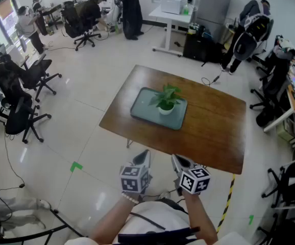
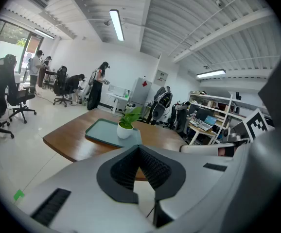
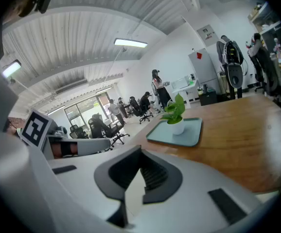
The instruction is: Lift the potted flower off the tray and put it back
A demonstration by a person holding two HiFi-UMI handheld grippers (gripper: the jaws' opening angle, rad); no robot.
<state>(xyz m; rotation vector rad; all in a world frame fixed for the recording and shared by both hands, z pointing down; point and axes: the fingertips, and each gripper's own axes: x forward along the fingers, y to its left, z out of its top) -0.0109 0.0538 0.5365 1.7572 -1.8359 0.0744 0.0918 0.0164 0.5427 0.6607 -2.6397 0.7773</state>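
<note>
The potted flower (image 1: 166, 105), green leaves in a small white pot, stands upright on the teal tray (image 1: 143, 112) in the middle of a brown wooden table (image 1: 214, 129). Both grippers hover side by side off the table's near edge, well short of the tray. In the head view my left gripper (image 1: 144, 156) and right gripper (image 1: 177, 160) point toward the table. The left gripper view has the potted flower (image 2: 125, 128) and tray (image 2: 100, 130) far beyond the left gripper (image 2: 139, 148), whose jaws meet, empty. In the right gripper view, the right gripper (image 3: 140, 152) is likewise shut and empty, with the potted flower (image 3: 177, 120) far ahead.
Black office chairs (image 1: 27, 116) stand to the left. More chairs and cluttered desks (image 1: 290, 96) line the right side. People work at the far end near a white desk (image 1: 170, 17). Yellow-black tape (image 1: 228, 198) marks the floor by the table's near right corner.
</note>
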